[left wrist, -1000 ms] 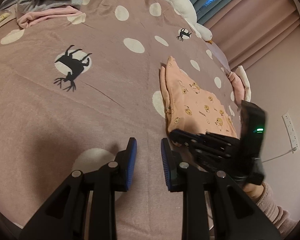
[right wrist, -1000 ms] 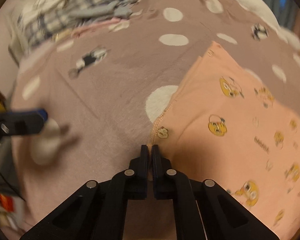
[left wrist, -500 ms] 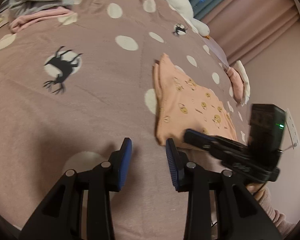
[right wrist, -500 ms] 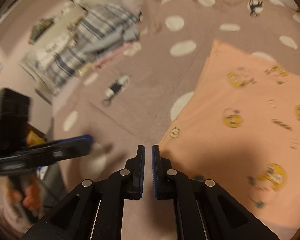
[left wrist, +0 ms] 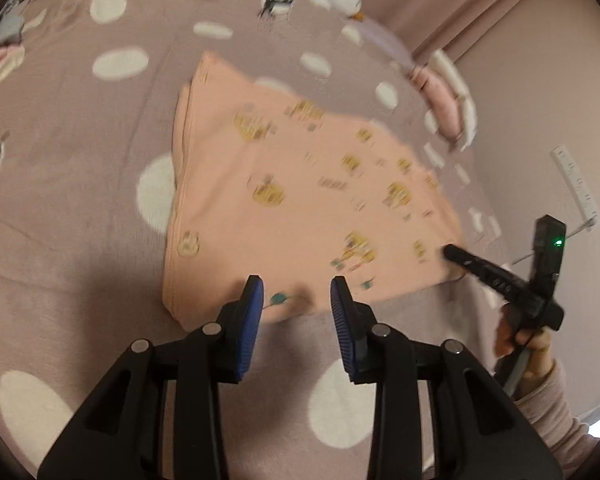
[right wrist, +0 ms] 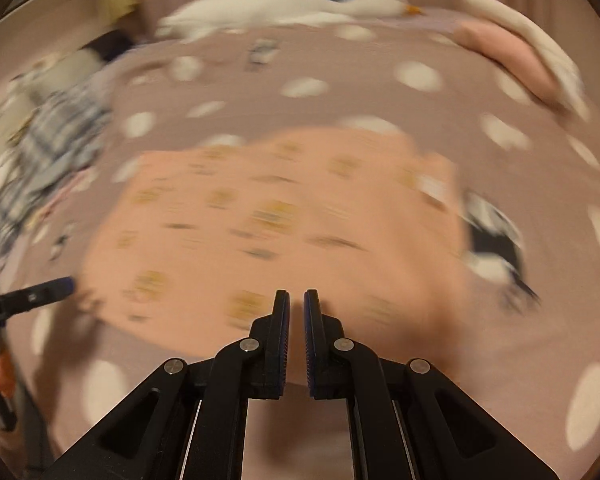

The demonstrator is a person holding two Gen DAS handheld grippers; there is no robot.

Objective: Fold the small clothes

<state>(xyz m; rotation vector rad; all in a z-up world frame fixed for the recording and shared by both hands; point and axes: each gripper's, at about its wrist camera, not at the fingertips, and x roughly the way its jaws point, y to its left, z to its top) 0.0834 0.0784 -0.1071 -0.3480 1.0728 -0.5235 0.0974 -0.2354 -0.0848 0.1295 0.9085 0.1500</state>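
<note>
Left wrist view: left tongs (left wrist: 297,300), newly spread and empty, now reach the garment (left wrist: 300,200) hem; right tongs (right wrist: 297,312), clenched empty (blurred), swung to its far corner.

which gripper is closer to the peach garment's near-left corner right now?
Left. The left gripper hangs open just above the near hem of the peach garment, close to that corner. The right gripper, shut on nothing, sits at the garment's opposite, right-hand corner.
</note>
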